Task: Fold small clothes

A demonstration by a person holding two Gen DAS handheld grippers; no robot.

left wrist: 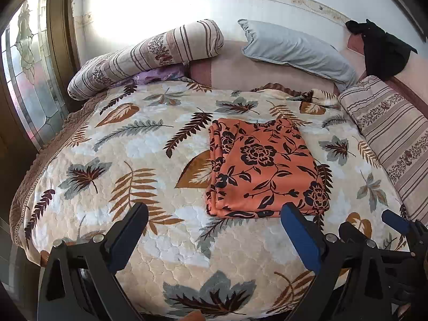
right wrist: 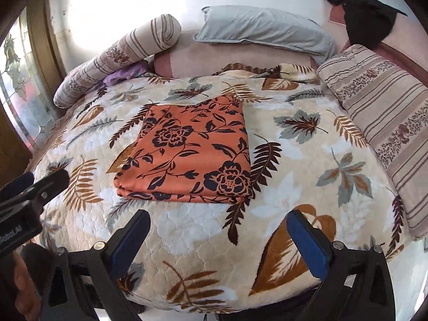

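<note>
- Left tool: fingers spread wide apart, gripping nothing, at the bottom of the left wrist frame, held above the bedspread.
- Right tool: fingers likewise wide apart and empty, at the bottom of the right wrist frame; it also shows at the lower right edge of the left wrist frame.
- The left tool's tips appear at the left edge of the right wrist frame, beside part of a hand at the lower left.
- Cloth: orange with dark flowers, folded into a layered rectangle, lying flat on the bedspread just beyond both tools, touching neither. It sits centre-right in the left wrist frame, centre-left in the right wrist frame.
- Bedspread: cream with leaf print, covering the bed.
- Bolster: striped, upper left, with purple fabric tucked under it.
- Pillow: grey, top centre, against the wall.
- Striped cushion: along the right edge.
- Black garment: upper right corner, draped over the bed's edge.
</note>
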